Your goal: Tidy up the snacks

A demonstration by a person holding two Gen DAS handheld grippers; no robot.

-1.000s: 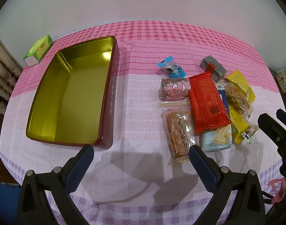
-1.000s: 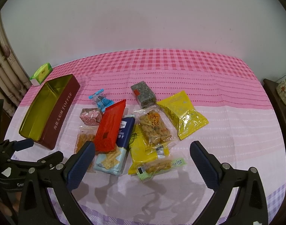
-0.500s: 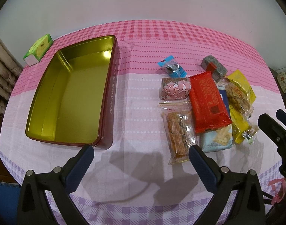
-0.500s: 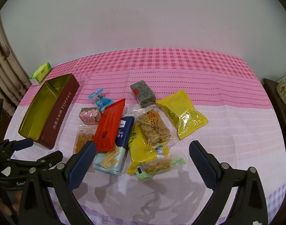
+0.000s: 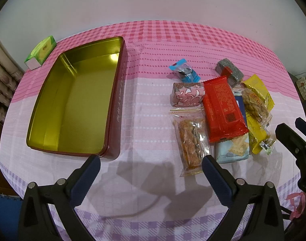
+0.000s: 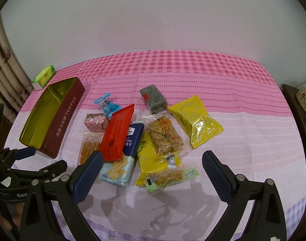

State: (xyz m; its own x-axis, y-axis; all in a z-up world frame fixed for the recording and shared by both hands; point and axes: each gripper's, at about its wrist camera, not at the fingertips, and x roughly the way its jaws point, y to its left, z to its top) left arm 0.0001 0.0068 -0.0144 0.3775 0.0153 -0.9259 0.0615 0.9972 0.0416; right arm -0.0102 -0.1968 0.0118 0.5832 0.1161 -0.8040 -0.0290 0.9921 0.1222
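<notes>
Both cameras show almost the same scene as one second ago; only the right view has crept slightly toward the snack pile. Left gripper (image 5: 151,165): fingers spread wide, holding nothing, hovering above the tablecloth (image 5: 153,108) between the tin (image 5: 114,108) and the snacks. Right gripper (image 6: 152,161): fingers likewise spread wide and empty, poised over the near edge of the pile. Tin: open, gold inside, nothing in it, standing on the left part of the table. Snacks: all on the cloth, right of the tin. Red packet (image 6: 117,132) lies across the blue cracker pack (image 6: 131,140); a clear bag of fried twists (image 6: 164,136) overlaps a yellow packet (image 6: 195,120), possibly two. A green box (image 5: 41,51) sits beyond the tin's far corner.
</notes>
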